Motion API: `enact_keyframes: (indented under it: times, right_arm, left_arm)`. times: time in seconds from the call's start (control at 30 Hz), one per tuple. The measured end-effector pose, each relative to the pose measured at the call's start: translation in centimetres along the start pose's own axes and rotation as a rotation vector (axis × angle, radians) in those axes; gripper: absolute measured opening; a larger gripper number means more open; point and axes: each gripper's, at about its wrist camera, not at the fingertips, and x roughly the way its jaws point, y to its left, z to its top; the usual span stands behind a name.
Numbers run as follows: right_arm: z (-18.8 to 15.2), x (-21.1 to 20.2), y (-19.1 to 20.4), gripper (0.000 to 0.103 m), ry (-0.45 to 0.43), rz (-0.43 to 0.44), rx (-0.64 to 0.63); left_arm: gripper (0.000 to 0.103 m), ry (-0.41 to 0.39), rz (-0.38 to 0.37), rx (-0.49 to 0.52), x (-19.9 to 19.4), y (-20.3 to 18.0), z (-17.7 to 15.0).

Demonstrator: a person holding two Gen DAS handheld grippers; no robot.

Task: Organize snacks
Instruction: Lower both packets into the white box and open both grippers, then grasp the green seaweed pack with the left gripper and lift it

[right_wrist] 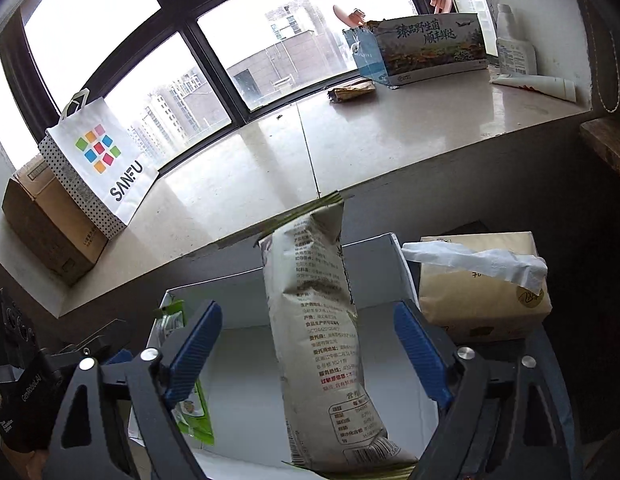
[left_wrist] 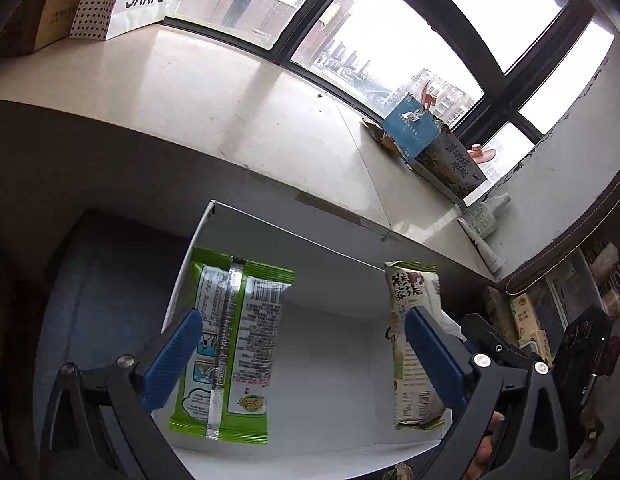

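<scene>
Snacks, a green pack and beige pack, stand in the white box, both grippers spread wide, gripping nothing.

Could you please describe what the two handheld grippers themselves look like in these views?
Both match: the left gripper and right gripper each have two blue, finely ribbed fingers on black angular linkage arms with triangular cut-outs and silver round pivot bolts. In the right wrist view, the other unit's black body carries small white lettering. No cables or sleeves are visible.
</scene>
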Motion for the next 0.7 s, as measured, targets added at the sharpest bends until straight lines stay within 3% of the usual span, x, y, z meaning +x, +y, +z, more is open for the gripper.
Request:
enact_keyframes:
  times: [0.2,0.37,0.57,0.7]
  right_arm:
    - [-1.3,-2.0,-0.9,0.103,-0.055,0.027,0.000]
    - [-2.8,-6.2,0.7,0.103,-0.154,0.086,-0.123]
    - [-6.6,-13.0,1.4,0.103,-0.343,0.152,-0.218]
    - [-9.5,-16.0,1.3,0.103,-0.275,0.238,-0.288]
  left_arm:
    - [0.103,-0.057,0.043,0.074,-2.7,0.5,-1.5]
    - [0.103,-0.228,0.083,0.231,-9.0,-1.0,-3.6]
    - [0.103,-0.342,0.000,0.298,-16.3,-1.9,-8.5]
    - [0.103,-0.335,0.028,0.373,-19.7,-2.1,-12.8]
